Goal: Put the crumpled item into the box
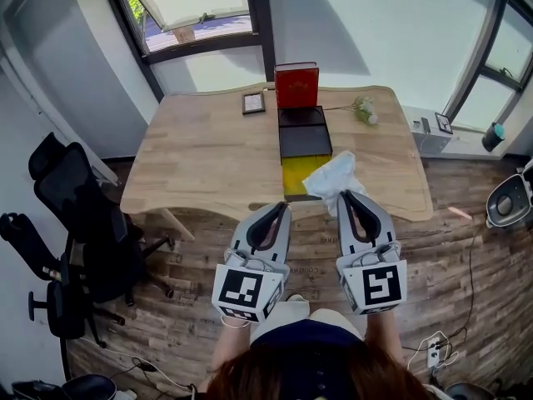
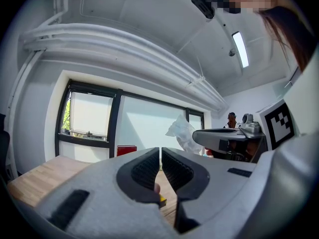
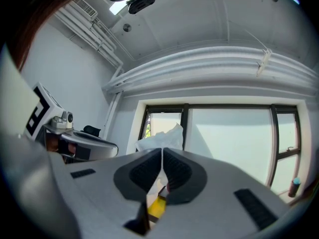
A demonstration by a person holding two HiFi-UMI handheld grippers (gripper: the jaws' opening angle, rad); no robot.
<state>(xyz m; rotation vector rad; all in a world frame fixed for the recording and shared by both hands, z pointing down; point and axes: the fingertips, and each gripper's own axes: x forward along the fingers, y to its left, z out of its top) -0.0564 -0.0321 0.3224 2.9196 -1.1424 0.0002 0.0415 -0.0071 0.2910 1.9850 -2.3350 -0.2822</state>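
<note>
Right gripper view shows the right gripper (image 3: pixel 162 153) clamped on a fold of the light, soft crumpled item (image 3: pixel 160 134) at the box's (image 1: pixel 294 176) right rim; left gripper (image 2: pixel 160 153) clenched, empty.

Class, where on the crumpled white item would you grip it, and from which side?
Grip the crumpled item by its near-edge fold, from the person's side, as the right hand-held gripper does now: thin folds fit the jaws, bulk faces the box.
</note>
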